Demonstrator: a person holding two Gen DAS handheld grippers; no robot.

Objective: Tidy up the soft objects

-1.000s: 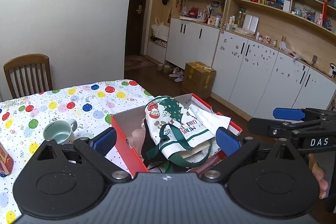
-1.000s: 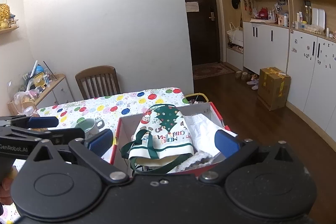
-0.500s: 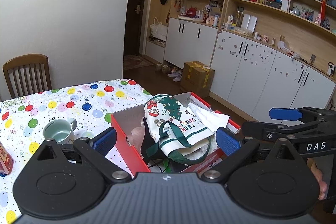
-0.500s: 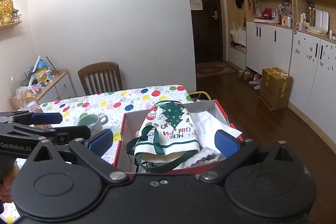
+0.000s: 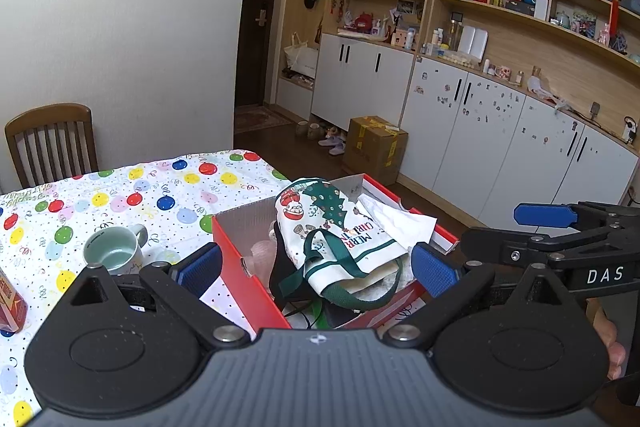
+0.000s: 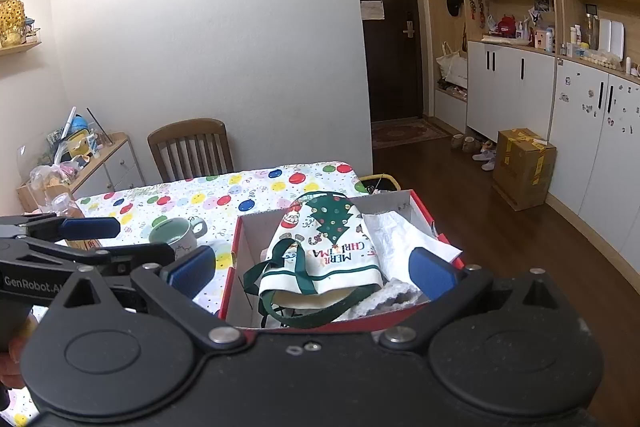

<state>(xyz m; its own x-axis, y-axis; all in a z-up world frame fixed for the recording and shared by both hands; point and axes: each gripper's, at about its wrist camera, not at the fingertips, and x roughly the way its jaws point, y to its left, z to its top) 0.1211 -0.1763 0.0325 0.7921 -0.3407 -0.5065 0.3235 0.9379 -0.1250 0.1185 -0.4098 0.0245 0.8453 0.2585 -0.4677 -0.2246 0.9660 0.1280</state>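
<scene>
Lying ahead of both spread claws point(image 5: 316, 269), tote point(image 6: 324, 251).

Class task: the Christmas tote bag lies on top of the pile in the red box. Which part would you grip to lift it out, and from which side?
Grip the green handle loops of the Christmas tote bag. They spill loose at its near, open end, so I would come from above on the near side with the right gripper, clear of the red box wall.

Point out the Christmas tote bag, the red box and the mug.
Christmas tote bag point(image 6: 320, 251): right wrist view, on the printed front panel.
Red box point(image 5: 240, 267): left wrist view, on its red left wall.
Mug point(image 6: 172, 233): right wrist view, on its pale green inside.
</scene>
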